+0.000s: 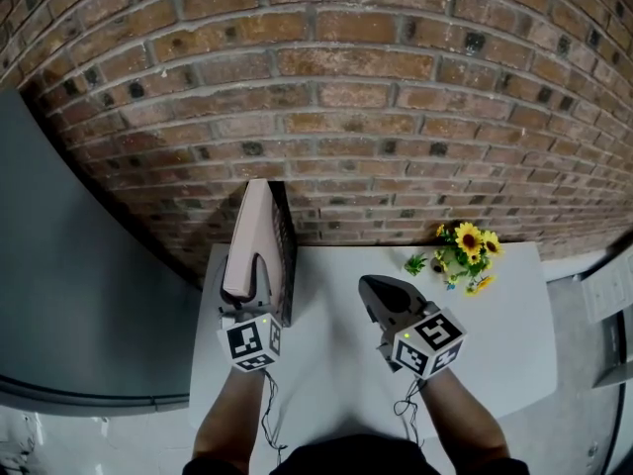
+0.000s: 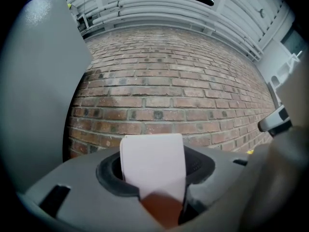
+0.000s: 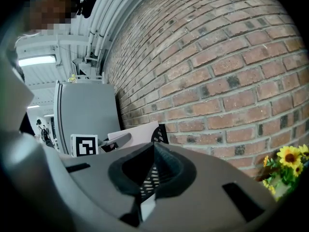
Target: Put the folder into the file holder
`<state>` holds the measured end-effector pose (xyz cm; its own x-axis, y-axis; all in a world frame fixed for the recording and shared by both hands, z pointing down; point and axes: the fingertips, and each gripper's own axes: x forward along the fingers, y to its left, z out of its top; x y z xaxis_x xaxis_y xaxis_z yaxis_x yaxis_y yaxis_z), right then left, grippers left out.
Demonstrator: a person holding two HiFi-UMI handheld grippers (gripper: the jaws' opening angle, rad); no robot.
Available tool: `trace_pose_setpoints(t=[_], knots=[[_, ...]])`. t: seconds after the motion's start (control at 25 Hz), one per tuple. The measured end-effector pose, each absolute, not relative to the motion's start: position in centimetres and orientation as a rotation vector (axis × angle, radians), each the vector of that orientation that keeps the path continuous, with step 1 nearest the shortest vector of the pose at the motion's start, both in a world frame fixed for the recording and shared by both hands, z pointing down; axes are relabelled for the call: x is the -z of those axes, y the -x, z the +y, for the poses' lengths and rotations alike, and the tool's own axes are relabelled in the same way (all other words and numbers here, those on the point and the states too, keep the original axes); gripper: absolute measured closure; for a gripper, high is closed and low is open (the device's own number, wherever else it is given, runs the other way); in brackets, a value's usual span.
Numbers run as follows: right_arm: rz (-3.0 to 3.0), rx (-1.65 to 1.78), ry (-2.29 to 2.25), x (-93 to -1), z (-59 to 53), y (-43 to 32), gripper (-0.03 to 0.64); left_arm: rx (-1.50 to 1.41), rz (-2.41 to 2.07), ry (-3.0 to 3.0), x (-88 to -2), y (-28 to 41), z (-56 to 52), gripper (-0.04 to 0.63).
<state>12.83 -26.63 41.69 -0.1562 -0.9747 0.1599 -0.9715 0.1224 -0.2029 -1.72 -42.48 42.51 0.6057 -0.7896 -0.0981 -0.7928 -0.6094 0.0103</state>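
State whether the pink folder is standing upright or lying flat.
Upright. In the head view the folder stands on edge beside the file holder's black mesh wall, with its near end between the left gripper's jaws.

Open table [image 1: 336, 275] ahead of the right fingers [image 1: 381, 293] ends at the brick wall [image 1: 396, 117]. Sunflowers [image 1: 467, 250] stand rightward, file holder [image 1: 285, 255] leftward.
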Motion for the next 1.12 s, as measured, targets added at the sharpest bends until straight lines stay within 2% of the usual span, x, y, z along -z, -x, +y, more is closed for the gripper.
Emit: trace_pose_setpoints(t=[0.2, 0.96, 1.04, 1.12], knots=[[2.344, 0.385, 2.015, -41.3, -26.6, -12.4, 0.614, -0.143, 1.344, 2.777, -41.9, 2.6, -41.5, 0.366], [2.481, 0.288, 1.856, -38.6, -24.1, -7.7, 0.614, -0.184, 1.395, 2.741, -36.7, 10.9, -31.6, 0.366], [2.509, 0.269, 1.826, -38.3, -23.1, -7.5, 0.614, -0.163, 1.416, 2.745, -36.7, 10.9, -29.8, 0.381], [2.533, 0.255, 1.798, -38.0, -21.8, -7.4, 0.614, -0.141, 1.435, 2.736, -36.6, 10.8, -27.8, 0.428]])
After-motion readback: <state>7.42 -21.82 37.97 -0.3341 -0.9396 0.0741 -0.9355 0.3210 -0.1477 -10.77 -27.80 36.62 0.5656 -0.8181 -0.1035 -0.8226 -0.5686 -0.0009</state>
